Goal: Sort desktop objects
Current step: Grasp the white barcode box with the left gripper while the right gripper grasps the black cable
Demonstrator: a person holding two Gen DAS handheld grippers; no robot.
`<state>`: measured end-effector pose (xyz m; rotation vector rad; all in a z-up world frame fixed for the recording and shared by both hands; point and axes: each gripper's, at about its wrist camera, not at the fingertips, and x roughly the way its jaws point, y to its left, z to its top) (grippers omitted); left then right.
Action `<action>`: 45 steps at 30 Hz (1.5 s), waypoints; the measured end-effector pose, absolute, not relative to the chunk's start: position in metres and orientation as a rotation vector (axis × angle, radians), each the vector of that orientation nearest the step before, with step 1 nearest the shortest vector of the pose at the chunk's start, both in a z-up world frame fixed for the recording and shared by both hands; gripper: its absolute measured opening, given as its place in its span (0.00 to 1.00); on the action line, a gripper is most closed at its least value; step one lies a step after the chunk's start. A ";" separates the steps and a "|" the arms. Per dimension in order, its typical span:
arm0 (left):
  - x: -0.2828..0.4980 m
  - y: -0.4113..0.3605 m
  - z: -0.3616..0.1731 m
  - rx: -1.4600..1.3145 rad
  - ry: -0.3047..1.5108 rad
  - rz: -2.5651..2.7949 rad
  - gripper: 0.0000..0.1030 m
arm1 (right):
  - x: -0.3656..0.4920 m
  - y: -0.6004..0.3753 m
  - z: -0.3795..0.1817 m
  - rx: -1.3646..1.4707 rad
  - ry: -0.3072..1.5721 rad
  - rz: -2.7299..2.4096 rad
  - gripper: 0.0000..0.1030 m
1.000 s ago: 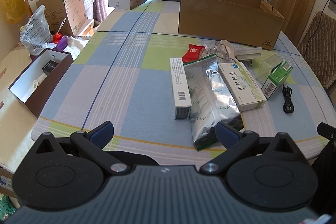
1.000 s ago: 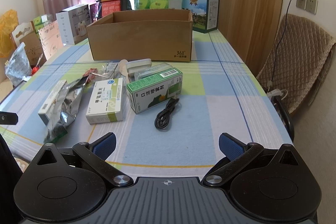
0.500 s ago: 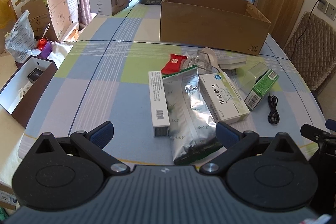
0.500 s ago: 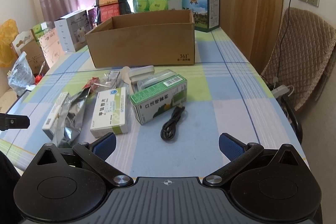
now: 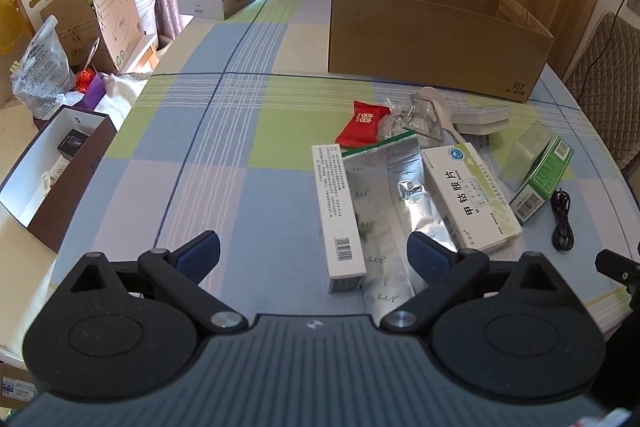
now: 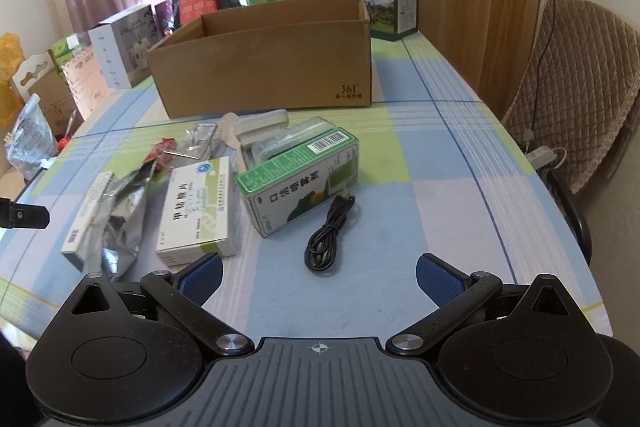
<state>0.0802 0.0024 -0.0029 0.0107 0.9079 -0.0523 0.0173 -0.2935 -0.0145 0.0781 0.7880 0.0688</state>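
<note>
Checked counter bearing an open cardboard box at the rear. In front of it, clustered: green carton, white carton, foil pouch, black cable. Left gripper and right gripper both spread wide, empty.

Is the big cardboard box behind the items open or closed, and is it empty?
Open: the cardboard box has no lid and its inner walls show. Whether it is empty, cannot tell; its floor is hidden in both views.
</note>
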 end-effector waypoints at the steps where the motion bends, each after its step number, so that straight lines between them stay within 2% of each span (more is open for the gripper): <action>1: 0.083 0.002 -0.006 0.013 0.913 -0.052 0.94 | 0.021 -0.294 -0.017 0.080 0.793 0.067 0.94; 2: 0.085 0.003 -0.009 0.013 0.916 -0.054 0.92 | 0.025 -0.294 -0.019 0.081 0.799 0.069 0.85; 6: 0.093 0.006 -0.023 -0.004 0.930 -0.058 0.87 | 0.040 -0.293 -0.029 0.078 0.819 0.058 0.73; 8: 0.097 0.007 -0.028 -0.011 0.939 -0.056 0.82 | 0.047 -0.295 -0.033 0.088 0.821 0.046 0.68; 11: 0.103 0.007 -0.035 -0.017 0.953 -0.069 0.75 | 0.057 -0.297 -0.038 0.102 0.833 0.037 0.66; 15: 0.109 0.004 -0.043 0.003 0.959 -0.079 0.73 | 0.067 -0.294 -0.043 0.099 0.837 0.036 0.66; 26: 0.126 -0.007 -0.061 0.086 0.977 -0.081 0.45 | 0.077 -0.301 -0.059 0.105 0.857 0.009 0.66; 29: 0.127 -0.012 -0.067 0.112 0.995 -0.079 0.41 | 0.080 -0.302 -0.061 0.108 0.858 0.009 0.66; 31: 0.128 -0.013 -0.070 0.111 1.004 -0.078 0.39 | 0.081 -0.301 -0.062 0.107 0.855 0.013 0.65; 34: 0.127 -0.011 -0.071 0.095 0.996 -0.067 0.39 | 0.084 -0.299 -0.066 0.089 0.857 0.019 0.53; 45: 0.127 -0.008 -0.072 0.067 0.994 -0.043 0.46 | 0.085 -0.288 -0.073 0.003 0.806 0.017 0.33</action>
